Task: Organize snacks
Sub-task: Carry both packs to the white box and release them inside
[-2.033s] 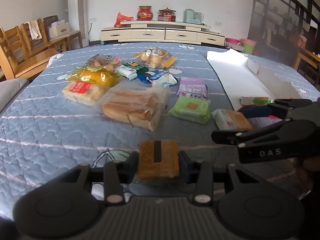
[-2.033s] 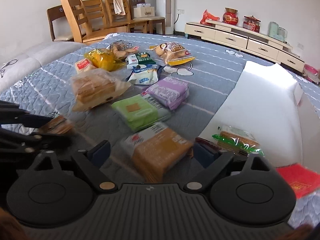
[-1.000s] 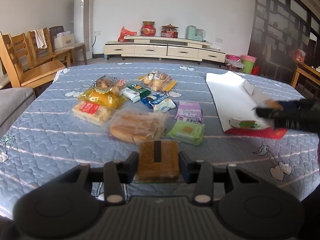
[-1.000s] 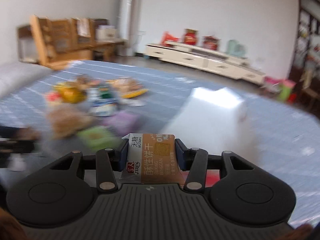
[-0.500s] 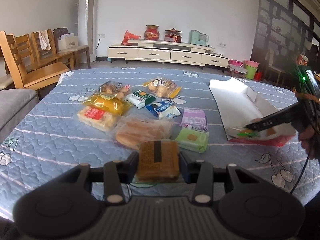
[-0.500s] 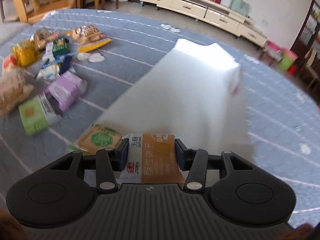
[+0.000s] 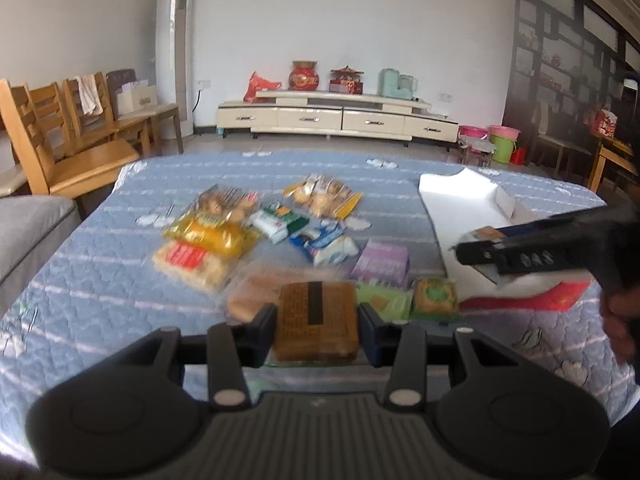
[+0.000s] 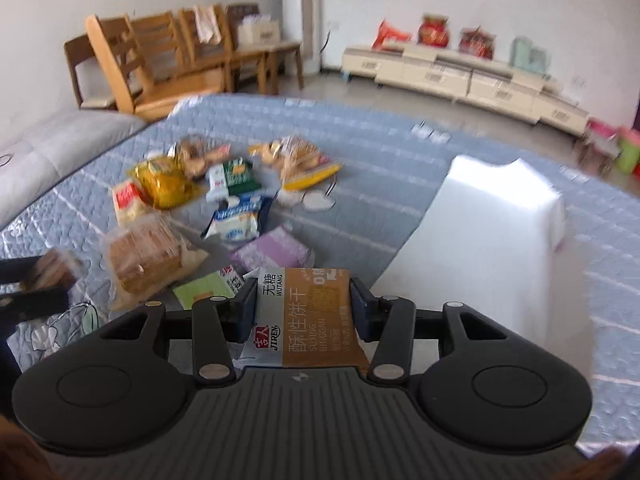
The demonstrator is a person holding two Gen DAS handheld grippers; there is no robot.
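My left gripper (image 7: 317, 320) is shut on a flat brown snack packet (image 7: 316, 328), held above the blue quilt (image 7: 100, 280). My right gripper (image 8: 303, 300) is shut on an orange-and-white biscuit packet (image 8: 316, 320). In the left wrist view the right gripper (image 7: 520, 256) hangs over the near end of the white open box (image 7: 460, 196). The loose snacks lie in a pile: a bread bag (image 8: 148, 256), a purple packet (image 8: 276, 252), a green packet (image 8: 204, 290), a yellow bag (image 8: 164, 180). At the right wrist view's left edge the left gripper (image 8: 28, 292) shows.
A small cookie packet (image 7: 434, 298) lies beside the green packet (image 7: 380, 300), next to a red flat piece (image 7: 560, 298) at the box's near end. Wooden chairs (image 7: 60, 140) stand past the quilt's left side. A low cabinet (image 7: 336, 118) lines the far wall.
The right gripper has swung sideways with the biscuit packet, from facing down into the white box to facing the snack pile. The left gripper has hardly moved and keeps its packet.
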